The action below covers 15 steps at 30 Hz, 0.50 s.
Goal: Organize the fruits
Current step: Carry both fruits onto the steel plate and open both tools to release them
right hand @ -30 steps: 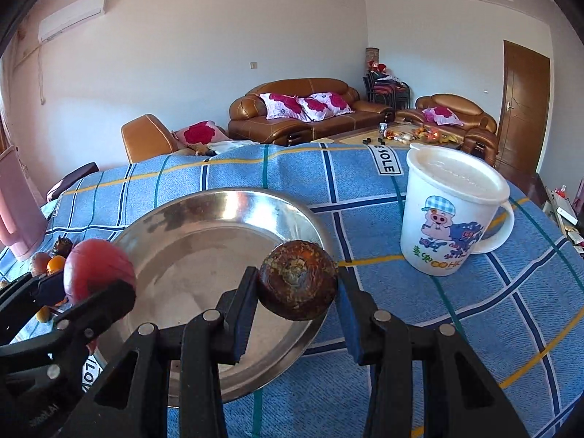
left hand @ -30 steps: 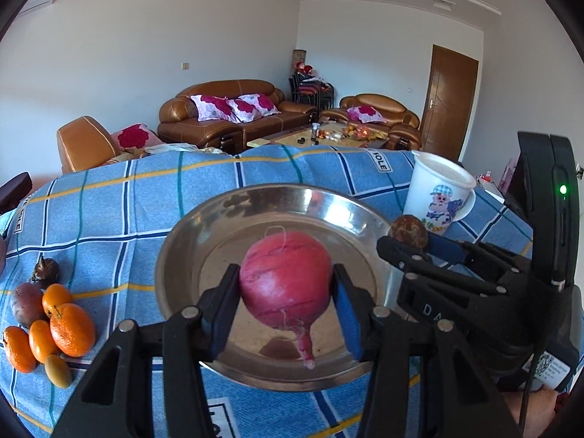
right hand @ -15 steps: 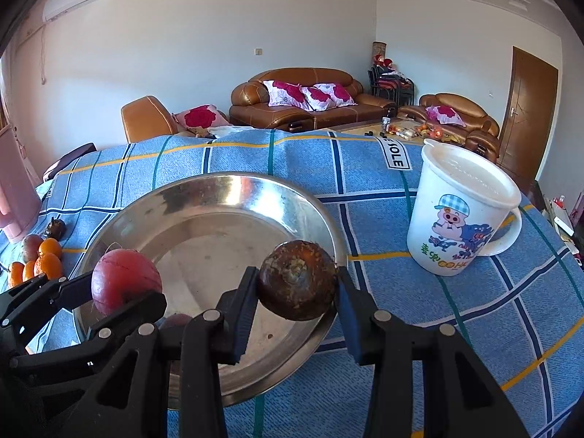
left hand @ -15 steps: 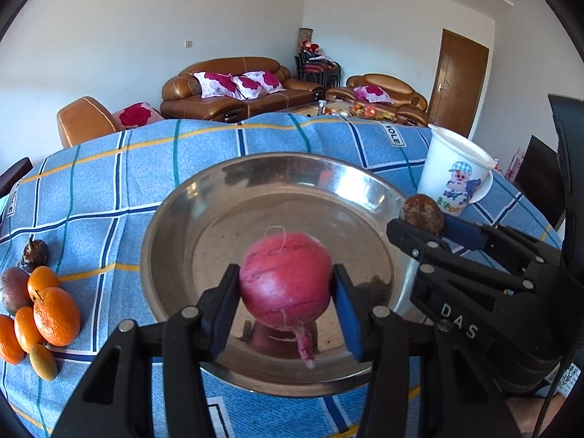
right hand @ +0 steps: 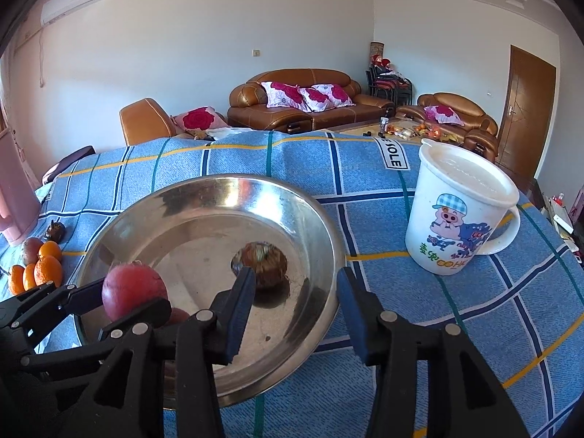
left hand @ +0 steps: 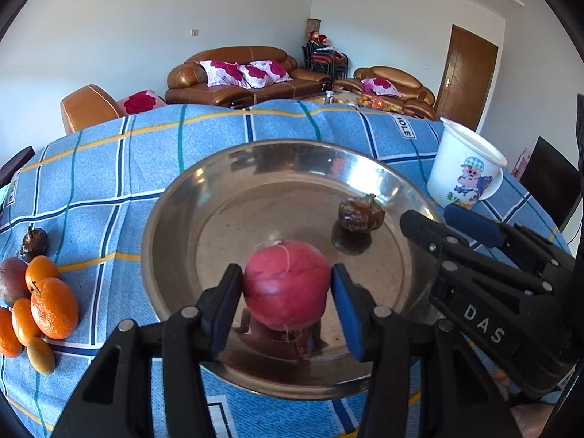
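We are gripping the red fruit (left hand: 286,288) between the fingers of our left gripper (left hand: 287,301), which are pressing on both of its sides, and we are holding it just over the near part of the steel plate (left hand: 171,215). We are keeping our right gripper (right hand: 294,301) spread wide with nothing between its fingers, poised over the plate's near right rim. Beyond it, the brown fruit (right hand: 264,261) is lying loose on the floor of the plate, right of centre and apart from the red fruit. To the left of the plate, a cluster of oranges (left hand: 40,299) and small dark fruits (left hand: 33,244) is sitting on the blue checked cloth (left hand: 109,168) covering the bench. To the right of the plate, the white cartoon mug (right hand: 458,211) is standing upright on the cloth. Far behind the plate, brown leather sofas (right hand: 306,102) with red flowered cushions are lining the wall.
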Motion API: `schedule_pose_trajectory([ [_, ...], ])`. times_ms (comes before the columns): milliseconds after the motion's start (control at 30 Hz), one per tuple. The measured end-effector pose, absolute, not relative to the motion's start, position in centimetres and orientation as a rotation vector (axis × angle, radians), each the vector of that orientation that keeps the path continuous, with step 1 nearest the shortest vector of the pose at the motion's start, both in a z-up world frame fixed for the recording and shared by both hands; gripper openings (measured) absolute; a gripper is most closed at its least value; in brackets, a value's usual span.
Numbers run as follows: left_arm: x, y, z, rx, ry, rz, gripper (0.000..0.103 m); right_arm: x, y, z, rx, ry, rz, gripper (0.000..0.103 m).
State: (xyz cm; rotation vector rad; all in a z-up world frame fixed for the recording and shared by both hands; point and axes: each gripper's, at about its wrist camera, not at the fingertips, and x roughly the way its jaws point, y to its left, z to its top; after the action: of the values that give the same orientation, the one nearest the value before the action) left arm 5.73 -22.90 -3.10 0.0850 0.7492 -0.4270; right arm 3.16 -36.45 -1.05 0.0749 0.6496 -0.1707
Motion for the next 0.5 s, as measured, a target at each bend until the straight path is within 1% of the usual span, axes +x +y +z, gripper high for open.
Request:
schedule_pose_trajectory([
  [33, 5.5, -22.9, -2.9, 0.086, 0.728, -0.42, 0.059, 2.9, -36.6, -0.9, 0.085, 0.634, -0.178, 0.052],
  [67, 5.3, -22.9, -2.6, 0.089, 0.704, -0.409, 0.066, 2.6, -36.8, -0.7, 0.094, 0.618, -0.186, 0.052],
  [100, 5.0, -22.8, -2.4, 0.092, 0.681, -0.398, 0.07, 2.3, -37.0, -0.5, 0.105, 0.599, -0.194, 0.053],
  [133, 4.7, -22.6, -2.1, 0.094, 0.653, -0.388, 0.078, 2.1, -37.2, -0.2, 0.118, 0.579, -0.2, 0.054],
  [167, 4.4, -22.5, -1.7, 0.092, 0.622, -0.383, 0.086, 1.7, -37.5, 0.1, 0.132, 0.554, -0.206, 0.059],
  [200, 4.0, -22.2, -1.4, 0.091, 0.589, -0.376, 0.089, 1.3, -37.7, 0.4, 0.141, 0.524, -0.215, 0.065],
  [267, 3.3, -21.7, -0.5, 0.084, 0.521, -0.357, 0.103, 0.3, -38.0, 1.1, 0.148, 0.452, -0.238, 0.069],
  [367, 2.8, -20.7, 0.3, 0.056, 0.466, -0.329, 0.103, -0.9, -38.2, 2.2, 0.145, 0.361, -0.278, 0.07],
  [500, 2.9, -19.9, 0.4, 0.053, 0.458, -0.293, 0.103, -1.7, -38.3, 2.6, 0.137, 0.295, -0.315, 0.074],
])
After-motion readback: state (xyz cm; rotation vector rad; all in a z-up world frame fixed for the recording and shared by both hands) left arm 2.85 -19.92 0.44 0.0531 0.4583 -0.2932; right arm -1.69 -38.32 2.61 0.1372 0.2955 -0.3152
